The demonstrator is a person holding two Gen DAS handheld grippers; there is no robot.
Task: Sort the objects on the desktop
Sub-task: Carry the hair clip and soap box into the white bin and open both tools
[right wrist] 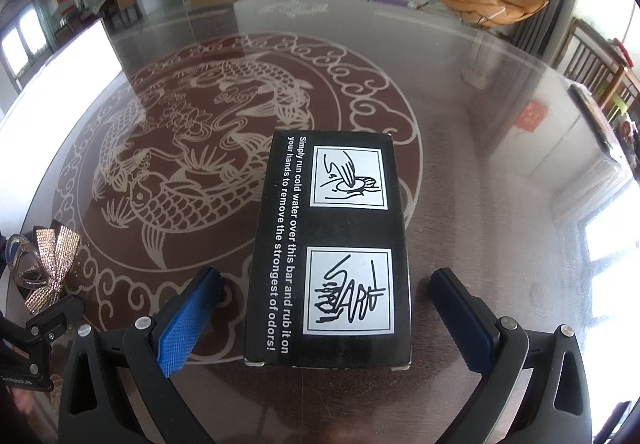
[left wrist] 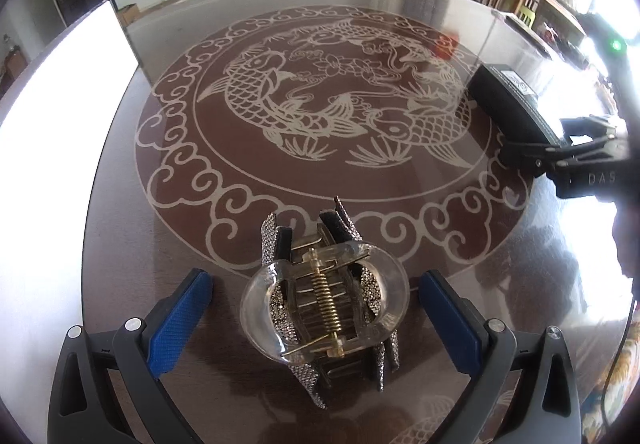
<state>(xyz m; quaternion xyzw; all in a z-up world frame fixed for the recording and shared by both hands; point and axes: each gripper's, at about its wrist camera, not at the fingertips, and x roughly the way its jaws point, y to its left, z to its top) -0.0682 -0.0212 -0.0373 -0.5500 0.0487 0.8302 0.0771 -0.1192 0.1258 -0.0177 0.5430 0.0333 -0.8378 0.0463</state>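
The rhinestone hair clip point(left wrist: 324, 300) sits on the glossy desk point(left wrist: 120, 244) between the blue pads of the left claw point(left wrist: 316, 308), which stands wide open and touches nothing. The right claw point(right wrist: 326, 318) is just as wide, straddling the black box point(right wrist: 332, 244) lying flat on the desk; its pads seem clear of the box sides, though the near end is hard to judge.

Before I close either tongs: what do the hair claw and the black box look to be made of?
The clear rhinestone-bowed hair claw looks like glossy see-through plastic with a brass-coloured metal coil spring; its bow seems to be fabric studded with sparkling stones. The black printed rectangular box looks like matte printed cardboard, judging by its crisp edges and slightly scuffed corners. Contents are hidden.
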